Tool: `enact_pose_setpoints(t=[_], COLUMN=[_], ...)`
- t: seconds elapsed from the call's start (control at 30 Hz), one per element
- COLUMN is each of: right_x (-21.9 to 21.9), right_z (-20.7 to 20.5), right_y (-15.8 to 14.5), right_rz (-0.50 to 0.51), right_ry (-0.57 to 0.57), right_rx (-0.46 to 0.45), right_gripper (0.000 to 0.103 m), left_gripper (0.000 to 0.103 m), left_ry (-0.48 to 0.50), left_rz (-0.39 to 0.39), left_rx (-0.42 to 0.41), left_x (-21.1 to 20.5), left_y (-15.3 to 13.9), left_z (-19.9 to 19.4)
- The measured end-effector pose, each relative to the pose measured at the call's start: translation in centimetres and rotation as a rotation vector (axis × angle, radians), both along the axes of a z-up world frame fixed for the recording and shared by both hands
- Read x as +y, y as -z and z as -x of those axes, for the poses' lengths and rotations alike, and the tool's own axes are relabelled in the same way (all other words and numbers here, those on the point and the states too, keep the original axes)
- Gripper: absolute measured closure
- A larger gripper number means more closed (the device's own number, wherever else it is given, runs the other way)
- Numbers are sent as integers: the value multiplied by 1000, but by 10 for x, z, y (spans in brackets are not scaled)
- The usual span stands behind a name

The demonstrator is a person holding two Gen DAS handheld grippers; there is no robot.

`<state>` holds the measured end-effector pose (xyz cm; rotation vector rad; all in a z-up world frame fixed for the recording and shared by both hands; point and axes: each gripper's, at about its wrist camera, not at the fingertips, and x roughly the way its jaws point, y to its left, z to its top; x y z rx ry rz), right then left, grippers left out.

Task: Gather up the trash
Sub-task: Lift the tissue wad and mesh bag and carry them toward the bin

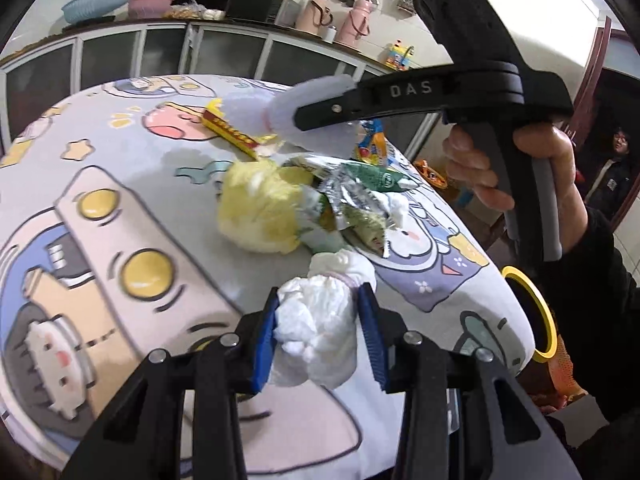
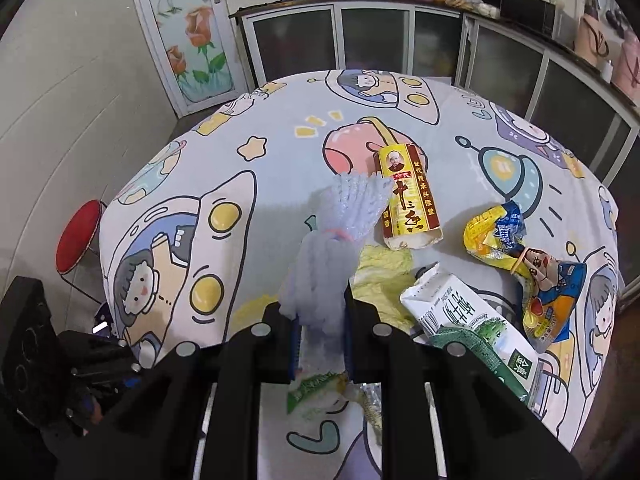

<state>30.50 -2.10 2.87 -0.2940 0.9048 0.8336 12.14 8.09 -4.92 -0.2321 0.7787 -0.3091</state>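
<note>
My left gripper (image 1: 318,330) is shut on a crumpled white tissue wad (image 1: 316,320) and holds it just above the cartoon tablecloth (image 1: 120,160). My right gripper (image 2: 322,334) is shut on a pale lilac foam fruit net (image 2: 344,216); from the left wrist view the net (image 1: 316,100) hangs over the trash pile. On the table lie a yellow spice box (image 2: 408,196), a crumpled yellow tissue (image 1: 260,208), a green-and-white milk carton (image 2: 468,320), a yellow snack wrapper (image 2: 496,228) and an orange-blue wrapper (image 2: 552,296).
A bin with a yellow rim (image 1: 536,312) stands below the table's right edge. A red stool (image 2: 78,236) stands left of the table. Cabinets (image 2: 360,36) with basins and flasks run along the back wall. A person (image 1: 616,168) stands in the doorway.
</note>
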Motion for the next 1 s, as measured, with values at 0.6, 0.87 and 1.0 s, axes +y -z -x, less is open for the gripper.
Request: enact_pose_setpoints(t=[0.6,0.87,1.0], right_x=[-11,-14,-14], right_z=[14,12,17], right_y=[-13,-14,-14], right_rz=[-35,-45,-47], right_ry=[37,50,42], right_rx=[-14,-14,-19], right_gripper=[86,86,86], left_gripper=[67,67,67], left_ry=[-44,-64,-72], left_rz=[-11,-16,-19], left_rx=[-43,-46,-46], left_x=[15,19,21], left_y=[-16,-19,-19], left_z=[26,31,31])
